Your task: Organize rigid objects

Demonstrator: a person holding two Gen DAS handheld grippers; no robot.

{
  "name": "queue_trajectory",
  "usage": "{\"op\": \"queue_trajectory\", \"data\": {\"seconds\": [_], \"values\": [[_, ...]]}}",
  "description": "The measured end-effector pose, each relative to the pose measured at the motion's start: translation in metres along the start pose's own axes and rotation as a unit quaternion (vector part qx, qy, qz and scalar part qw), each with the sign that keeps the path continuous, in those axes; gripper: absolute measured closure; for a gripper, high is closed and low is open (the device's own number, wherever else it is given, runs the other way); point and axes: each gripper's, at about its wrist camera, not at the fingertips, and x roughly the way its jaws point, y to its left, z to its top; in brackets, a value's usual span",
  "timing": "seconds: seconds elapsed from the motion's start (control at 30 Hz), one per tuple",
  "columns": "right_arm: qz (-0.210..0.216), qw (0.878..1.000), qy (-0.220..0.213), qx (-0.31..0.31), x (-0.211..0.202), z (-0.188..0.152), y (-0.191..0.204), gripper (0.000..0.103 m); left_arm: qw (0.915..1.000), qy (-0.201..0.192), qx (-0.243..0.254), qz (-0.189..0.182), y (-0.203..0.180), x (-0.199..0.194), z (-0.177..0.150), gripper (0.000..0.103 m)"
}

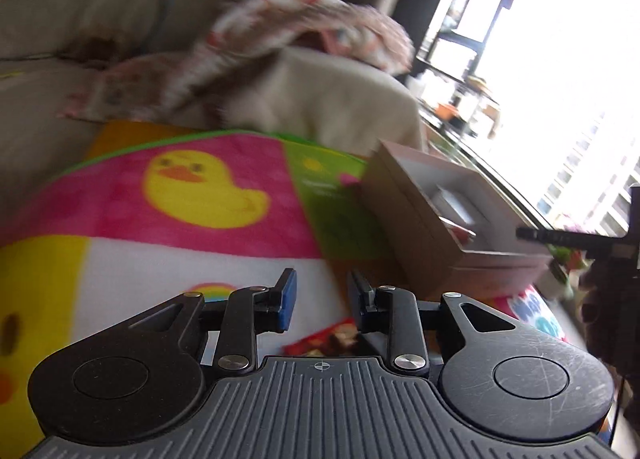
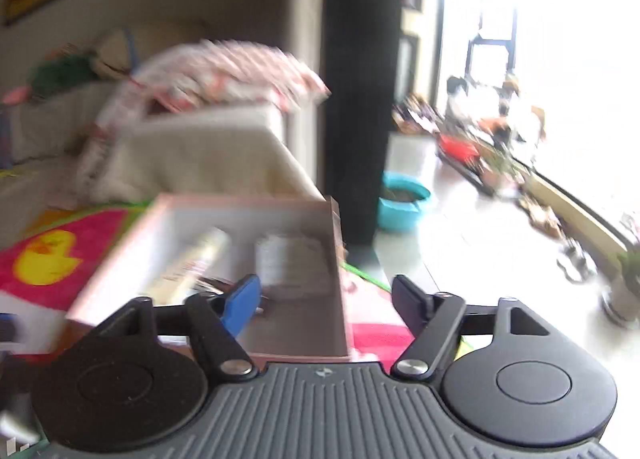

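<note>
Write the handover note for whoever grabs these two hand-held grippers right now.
Left hand-held gripper: jaws apart, nothing between them, above the duck mat.
Right hand-held gripper: jaws apart, empty, over the near end of the box.
Box sits open on the mat; a tube and a white item already lie inside.
Left: a red packet lies on the mat by the left gripper, not yet boxed. Views are blurred.

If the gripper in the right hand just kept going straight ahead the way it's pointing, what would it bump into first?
Most likely the open pink box. The right gripper points down over its right half, empty, jaws apart, so it would probably land on the box's floor or right wall. Blur makes depth uncertain.
</note>
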Motion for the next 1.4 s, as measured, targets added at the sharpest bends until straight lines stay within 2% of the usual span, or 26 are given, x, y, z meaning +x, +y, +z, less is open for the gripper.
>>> {"op": "queue_trajectory", "data": {"seconds": [0.07, 0.1, 0.17, 0.3, 0.4, 0.5, 0.57, 0.6, 0.67, 0.73, 0.77, 0.8, 0.83, 0.9, 1.0, 1.1, 1.17, 1.23, 1.3, 1.33, 1.4], "values": [[0.012, 0.999, 0.037, 0.006, 0.023, 0.004, 0.004, 0.061, 0.9995, -0.005, -0.023, 0.021, 0.011, -0.016, -0.008, 0.072], [0.020, 0.999, 0.044, 0.001, 0.027, 0.005, 0.013, 0.060, 0.9992, -0.002, -0.033, 0.021, 0.016, -0.022, -0.014, 0.072], [-0.009, 0.999, 0.031, -0.026, 0.030, 0.008, 0.040, 0.060, 0.9988, 0.012, -0.045, 0.011, 0.024, -0.029, -0.025, 0.072], [0.041, 0.996, 0.025, -0.079, 0.046, 0.022, 0.091, 0.063, 0.9977, 0.046, -0.050, 0.000, 0.023, -0.026, -0.042, 0.072], [0.039, 0.992, 0.015, -0.117, 0.057, 0.030, 0.121, 0.065, 0.9983, 0.042, -0.041, -0.004, 0.013, -0.018, -0.048, 0.072], [0.017, 0.989, 0.010, -0.143, 0.057, 0.030, 0.126, 0.066, 0.9974, 0.045, -0.047, -0.030, -0.001, 0.001, -0.046, 0.072], [-0.003, 0.990, 0.010, -0.140, 0.055, 0.029, 0.108, 0.066, 0.9968, 0.049, -0.042, -0.047, -0.014, 0.017, -0.043, 0.072], [0.001, 0.991, 0.010, -0.131, 0.049, 0.028, 0.099, 0.065, 0.9973, 0.047, -0.030, -0.047, -0.023, 0.024, -0.041, 0.072], [0.025, 0.993, 0.003, -0.117, 0.031, 0.023, 0.077, 0.058, 0.9968, 0.052, -0.015, -0.059, -0.037, 0.036, -0.037, 0.072], [0.033, 0.992, -0.019, -0.121, 0.004, 0.015, 0.068, 0.040, 0.9952, 0.061, -0.010, -0.076, -0.046, 0.045, -0.036, 0.072], [0.038, 0.991, -0.031, -0.127, -0.013, 0.008, 0.064, 0.034, 0.9952, 0.062, 0.001, -0.075, -0.051, 0.047, -0.035, 0.072], [0.050, 0.989, -0.037, -0.132, -0.030, -0.001, 0.061, 0.024, 0.9954, 0.061, 0.016, -0.072, -0.054, 0.046, -0.034, 0.072], [0.073, 0.987, -0.035, -0.137, -0.046, -0.010, 0.060, 0.018, 0.9959, 0.056, 0.027, -0.065, -0.056, 0.044, -0.033, 0.072], [0.128, 0.981, -0.014, -0.146, -0.069, -0.030, 0.059, 0.017, 0.9977, 0.040, 0.038, -0.039, -0.052, 0.033, -0.032, 0.071], [0.203, 0.965, 0.025, -0.167, -0.090, -0.067, 0.075, 0.017, 0.9989, 0.024, 0.038, -0.010, -0.045, 0.014, -0.030, 0.072], [0.242, 0.942, 0.034, -0.230, -0.095, -0.096, 0.104, 0.017, 0.9983, 0.028, 0.051, -0.008, -0.046, -0.003, -0.032, 0.072], [0.233, 0.936, 0.022, -0.264, -0.090, -0.102, 0.115, 0.017, 0.9962, 0.045, 0.071, -0.022, -0.052, -0.008, -0.034, 0.072], [0.210, 0.942, 0.004, -0.263, -0.079, -0.098, 0.117, 0.016, 0.9932, 0.062, 0.090, -0.040, -0.060, -0.008, -0.039, 0.071], [0.159, 0.962, 0.010, -0.223, -0.063, -0.086, 0.113, 0.016, 0.9912, 0.069, 0.102, -0.049, -0.069, -0.004, -0.044, 0.071], [0.147, 0.969, 0.014, -0.197, -0.059, -0.081, 0.108, 0.016, 0.9909, 0.072, 0.102, -0.051, -0.072, -0.001, -0.045, 0.071], [0.159, 0.974, 0.021, -0.162, -0.059, -0.075, 0.095, 0.016, 0.9908, 0.077, 0.095, -0.058, -0.077, 0.007, -0.047, 0.071]]}}
